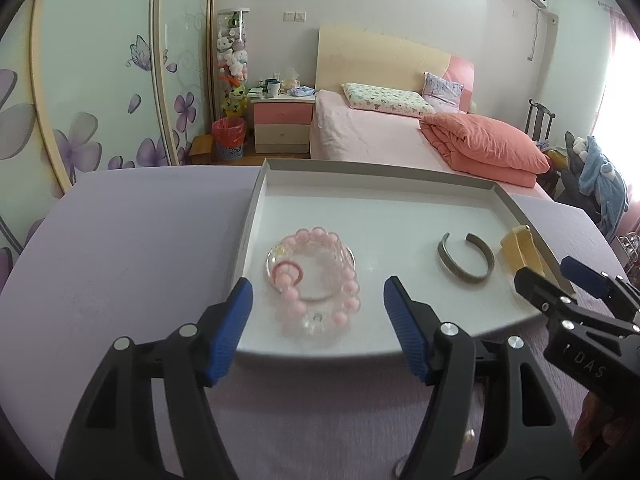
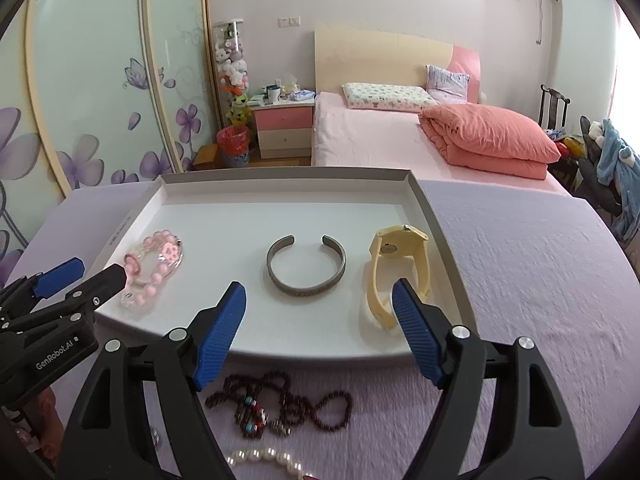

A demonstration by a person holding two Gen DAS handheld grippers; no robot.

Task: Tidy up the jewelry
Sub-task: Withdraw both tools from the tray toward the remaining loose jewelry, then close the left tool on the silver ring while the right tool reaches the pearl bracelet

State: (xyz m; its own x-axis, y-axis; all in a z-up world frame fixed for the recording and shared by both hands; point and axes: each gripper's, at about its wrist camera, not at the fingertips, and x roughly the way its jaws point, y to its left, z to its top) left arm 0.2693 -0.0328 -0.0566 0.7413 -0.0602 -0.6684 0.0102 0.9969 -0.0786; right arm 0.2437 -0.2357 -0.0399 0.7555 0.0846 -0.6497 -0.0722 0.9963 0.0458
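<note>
**Loose beads left outside the tray, with both grippers empty**

The dark bead necklace (image 2: 280, 404) and the pearl string (image 2: 268, 458) lie on the purple worktop (image 2: 520, 280) just in front of the white tray (image 2: 424, 196), under the right gripper (image 2: 318, 320). Its fingers (image 2: 220, 332) stand wide apart and hold nothing. The left gripper (image 1: 318, 320) is likewise wide open and empty, hovering at the tray's near edge over the pink bead bracelet (image 1: 316, 280).

The dark necklace is tangled in loops, so a pinch on one strand would likely drag the rest in a trailing clump that could catch on the tray's low wall or sweep against the pearls beside it. Beads are smooth and round and may slip from the ribbed pads.

Inside the tray, the pink bracelet, the silver cuff (image 2: 306, 266) and the yellow watch (image 2: 394, 276) lie spaced in a row, so free room is mostly behind them. The two grippers sit close together and could knock each other.
</note>
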